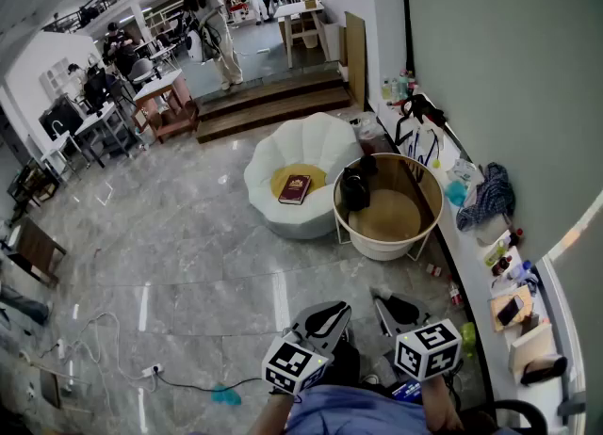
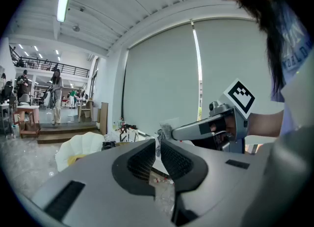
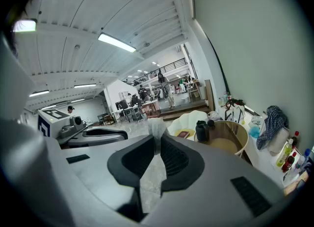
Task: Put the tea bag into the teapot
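A pale, translucent tea bag (image 3: 157, 127) sticks up from between the jaws of my right gripper (image 3: 158, 142), which is shut on it. In the left gripper view the same tea bag (image 2: 169, 126) shows at the right gripper's tip. My left gripper (image 2: 157, 148) has its jaws together, and I make out nothing held in them. Both are low in the head view, left gripper (image 1: 325, 318) beside right gripper (image 1: 394, 309), held over the floor. The black teapot (image 1: 355, 188) stands on the left part of a round rimmed table (image 1: 429, 200), well ahead of both; the same teapot (image 3: 202, 130) appears in the right gripper view.
A white shell-shaped seat (image 1: 301, 165) with a dark red book (image 1: 295, 188) sits left of the table. A long white shelf (image 1: 490, 264) along the right wall carries bottles, cloth and boxes. Cables (image 1: 188, 386) lie on the grey marble floor. People stand far off near the steps (image 1: 268, 108).
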{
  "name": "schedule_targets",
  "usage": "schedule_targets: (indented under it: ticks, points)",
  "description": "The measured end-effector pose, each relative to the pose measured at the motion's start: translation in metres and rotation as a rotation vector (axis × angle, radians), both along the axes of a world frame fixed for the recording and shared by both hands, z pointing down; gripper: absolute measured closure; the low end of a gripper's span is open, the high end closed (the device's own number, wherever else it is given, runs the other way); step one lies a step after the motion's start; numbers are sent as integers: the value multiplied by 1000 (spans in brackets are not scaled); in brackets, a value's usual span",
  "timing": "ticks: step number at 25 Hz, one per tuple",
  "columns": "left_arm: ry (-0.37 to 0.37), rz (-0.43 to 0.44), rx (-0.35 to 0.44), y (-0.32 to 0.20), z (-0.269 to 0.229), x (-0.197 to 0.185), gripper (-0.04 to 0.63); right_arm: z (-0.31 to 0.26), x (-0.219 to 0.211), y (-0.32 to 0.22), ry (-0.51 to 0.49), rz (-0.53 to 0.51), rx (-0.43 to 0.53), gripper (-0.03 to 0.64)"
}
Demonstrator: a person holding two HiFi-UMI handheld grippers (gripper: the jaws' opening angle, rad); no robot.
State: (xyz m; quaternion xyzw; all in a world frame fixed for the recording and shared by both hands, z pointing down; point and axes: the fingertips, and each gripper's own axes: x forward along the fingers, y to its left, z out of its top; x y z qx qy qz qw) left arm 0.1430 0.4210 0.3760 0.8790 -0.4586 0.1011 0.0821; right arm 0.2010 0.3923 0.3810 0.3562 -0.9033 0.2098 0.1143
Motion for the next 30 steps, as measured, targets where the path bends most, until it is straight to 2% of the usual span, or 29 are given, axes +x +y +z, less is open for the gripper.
schedule_targets:
  ticks: [10, 17, 30]
  points:
    - [-11, 6, -16, -7, 5, 0, 568, -2, -1, -10, 32, -8, 43, 565]
    - [-18, 10, -38, -25, 13, -4, 568, 6, -4, -31, 24, 3, 13, 565]
    - [-16, 16, -65, -130, 23, -42, 568, 22, -37, -135, 42, 3, -45, 565]
